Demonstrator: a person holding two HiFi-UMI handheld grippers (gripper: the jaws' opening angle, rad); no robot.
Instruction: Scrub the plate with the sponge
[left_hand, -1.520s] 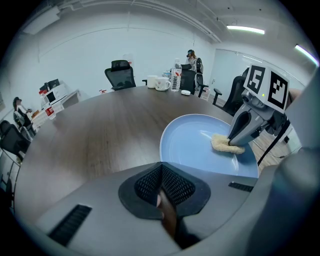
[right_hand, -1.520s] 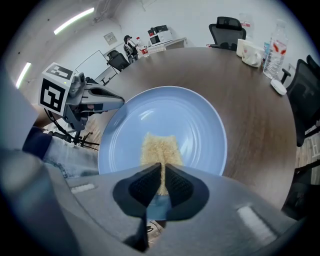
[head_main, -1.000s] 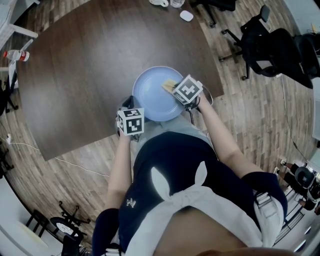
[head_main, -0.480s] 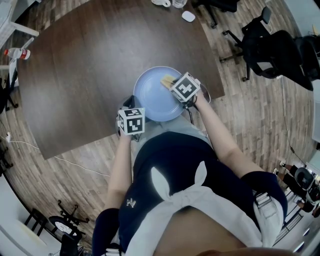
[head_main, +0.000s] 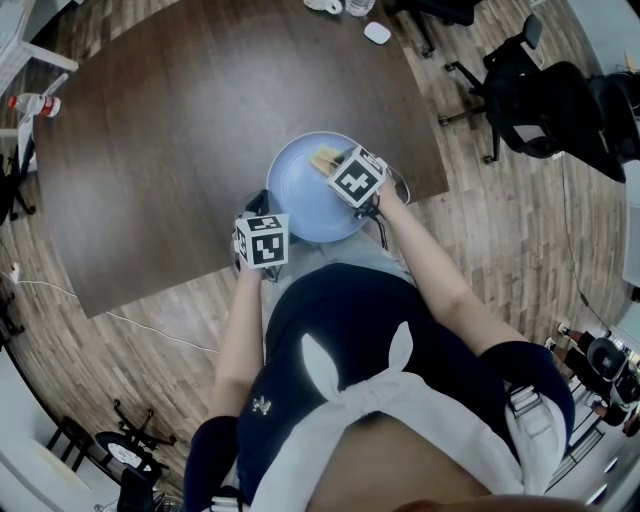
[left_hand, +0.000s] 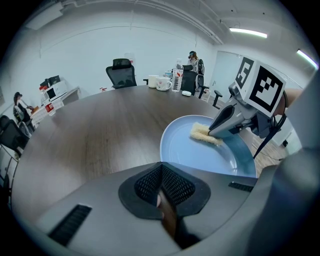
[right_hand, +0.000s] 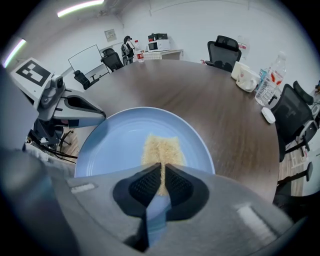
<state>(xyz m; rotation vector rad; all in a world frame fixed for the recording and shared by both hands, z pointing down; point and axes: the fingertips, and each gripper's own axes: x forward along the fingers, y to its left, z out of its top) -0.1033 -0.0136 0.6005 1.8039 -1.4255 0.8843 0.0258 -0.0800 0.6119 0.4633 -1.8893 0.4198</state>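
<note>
Pressing the sponge (head_main: 323, 160) onto the plate (head_main: 295, 190), the right gripper (head_main: 335, 166) has its jaws clenched on the sponge's near end. The rest of the pale yellow pad lies flat on the blue surface, at about 1 o'clock from the plate's centre in the head view. The left gripper (head_main: 257, 207) hangs just beside the rim at 8 o'clock. Its jaws are closed together with nothing between them, and the plate lies ahead of them.

**Edges and open room.** The plate sits close to the worktop's (head_main: 180, 130) near edge, at roughly 5 o'clock on the rounded top. From the plate towards 9, 10 and 12 o'clock the worktop is bare. At the far edge, around 12 to 1 o'clock, stand white mugs (right_hand: 245, 75), a clear bottle (right_hand: 267, 80) and a small white oval object (right_hand: 268, 115), all well apart from the plate.

**Labels and writing.** Each gripper's marker cube (head_main: 262, 242) carries black-and-white square patterns but no letters. The bottle has a red band, and its print is too small to read.

**Surface and room.** The worktop is dark brown with a fine wood grain, matt and dry-looking. The floor (head_main: 120, 350) is laid in lighter wood planks. Black office chairs (head_main: 540, 100) stand at 2 o'clock beyond the worktop's edge. The gripper views show white walls, strip lights on the ceiling and a whiteboard (right_hand: 90, 60).
</note>
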